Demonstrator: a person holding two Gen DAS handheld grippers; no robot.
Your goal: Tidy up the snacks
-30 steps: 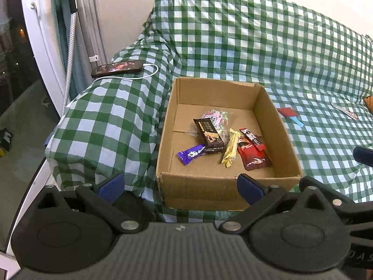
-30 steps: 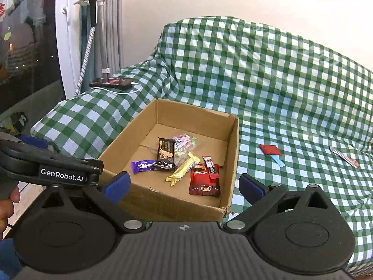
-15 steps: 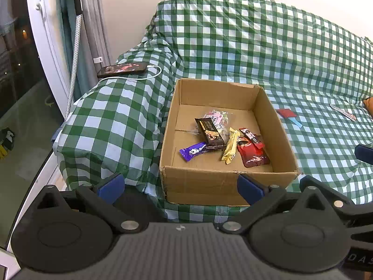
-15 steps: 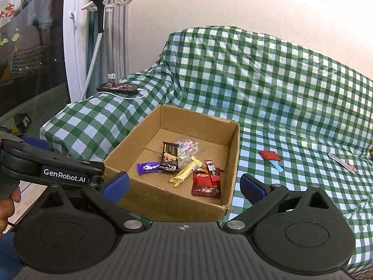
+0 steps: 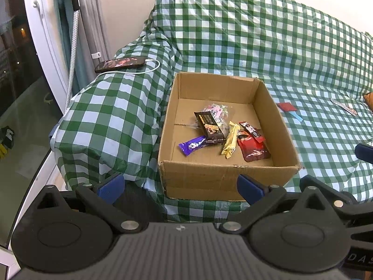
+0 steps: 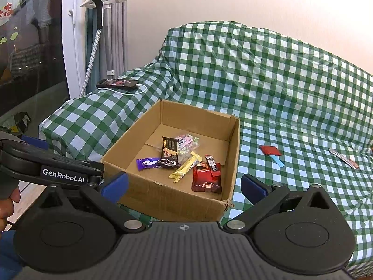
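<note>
Two black grippers, left (image 5: 179, 185) and right (image 6: 184, 184), hover with jaws spread wide and empty before an open brown cardboard box (image 5: 223, 177) holding wrapped snacks (image 5: 223, 133) on green-checked cloth (image 5: 112, 116).

Open cardboard box (image 5: 223, 179) on checked sofa holds purple, brown, yellow, red & pink snack packs (image 5: 222, 131); red packet (image 5: 287, 106), blue stick (image 5: 295, 116), long wrapper (image 5: 345, 107) lie outside, to its right.

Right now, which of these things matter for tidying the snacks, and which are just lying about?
For the job:
- brown cardboard box
- purple wrapped bar, yellow wrapped bar and red foil pouch inside it
- small red packet, blue strip and long thin wrapper loose on the green checked cloth

Just lying about:
- black phone
- white charging cable
</note>
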